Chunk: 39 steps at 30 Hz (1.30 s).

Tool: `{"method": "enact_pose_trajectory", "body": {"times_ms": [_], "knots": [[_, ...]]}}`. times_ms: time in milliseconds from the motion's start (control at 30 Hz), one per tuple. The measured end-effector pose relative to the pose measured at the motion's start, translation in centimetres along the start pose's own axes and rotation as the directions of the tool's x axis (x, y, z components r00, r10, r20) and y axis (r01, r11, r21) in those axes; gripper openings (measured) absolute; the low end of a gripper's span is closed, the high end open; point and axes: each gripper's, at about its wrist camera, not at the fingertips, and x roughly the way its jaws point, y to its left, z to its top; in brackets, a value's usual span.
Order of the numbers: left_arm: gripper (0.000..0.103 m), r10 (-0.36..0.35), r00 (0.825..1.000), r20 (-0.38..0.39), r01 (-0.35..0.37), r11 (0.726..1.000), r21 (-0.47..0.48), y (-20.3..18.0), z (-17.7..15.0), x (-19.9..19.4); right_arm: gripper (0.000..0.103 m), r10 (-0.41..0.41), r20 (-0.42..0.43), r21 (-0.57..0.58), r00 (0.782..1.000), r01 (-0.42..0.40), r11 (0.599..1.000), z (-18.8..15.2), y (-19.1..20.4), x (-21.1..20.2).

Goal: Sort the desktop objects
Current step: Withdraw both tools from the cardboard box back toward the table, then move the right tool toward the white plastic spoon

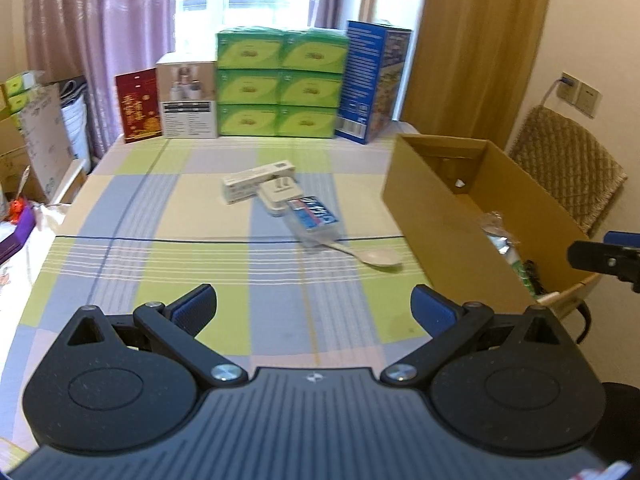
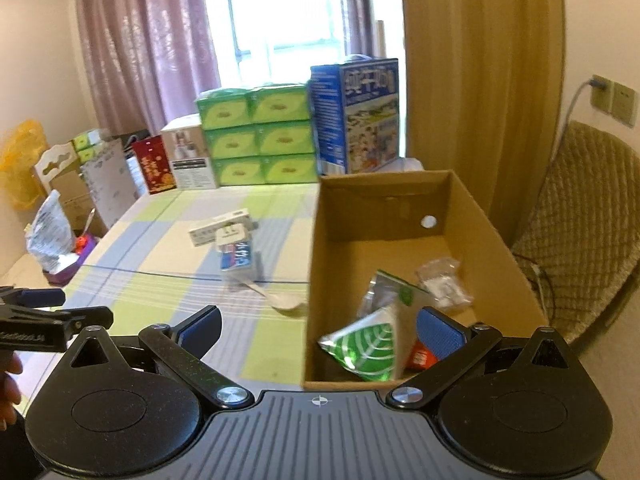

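Observation:
On the checked tablecloth lies a small pile: a long white carton (image 1: 256, 181) (image 2: 218, 226), a white plug adapter (image 1: 278, 196) (image 2: 229, 236), a clear pack with a blue and red label (image 1: 314, 216) (image 2: 238, 258) and a white plastic spoon (image 1: 366, 255) (image 2: 276, 298). To the right stands an open cardboard box (image 1: 424, 208) (image 2: 320, 280) holding a green and white pouch (image 2: 370, 350), a silver packet (image 2: 384, 292), a clear bag (image 2: 442, 280) and something red (image 2: 422, 358). My left gripper (image 1: 314, 308) is open over bare cloth. My right gripper (image 2: 318, 330) is open at the box's near corner.
Along the table's far edge stand stacked green tissue boxes (image 1: 280, 82), a tall blue box (image 1: 374, 80), a white carton (image 1: 188, 98) and a red card (image 1: 138, 106). A woven chair (image 1: 566, 172) sits right of the box. Cartons and bags crowd the floor at left (image 1: 36, 140).

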Motion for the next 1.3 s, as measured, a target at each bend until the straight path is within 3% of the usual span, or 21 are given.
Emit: {"method": "enact_pose_trajectory", "body": {"times_ms": [267,533,767,967,1133,1300], "knots": [[0.102,0.047,0.999,-0.002,-0.047,0.999,0.012,3.0,0.2,0.9,0.101,0.039,0.030,-0.037,0.999,-0.037,0.999,0.5,2.8,1.0],[0.102,0.039,0.999,-0.021,-0.039,0.999,-0.001,5.5,0.4,2.5,0.101,0.073,0.021,-0.086,0.997,-0.071,0.994,0.7,5.8,3.5],[0.102,0.040,0.998,-0.044,-0.040,0.999,-0.011,7.7,0.9,4.8,0.101,0.107,-0.022,-0.144,0.994,-0.109,0.984,0.1,8.6,7.5],[0.102,0.040,0.998,-0.055,-0.041,0.999,0.000,8.9,1.0,7.3,0.101,0.082,-0.059,-0.176,0.995,-0.091,0.980,-0.8,9.7,12.1],[0.102,0.041,0.997,-0.069,-0.040,0.999,0.022,9.5,1.0,10.1,0.084,0.041,-0.098,-0.228,0.994,-0.062,0.972,-1.7,10.0,15.7],[0.102,0.040,0.996,-0.079,-0.038,0.999,0.027,9.9,0.7,12.7,0.077,-0.011,-0.134,-0.270,0.991,-0.026,0.962,-2.2,9.4,19.7]]}}
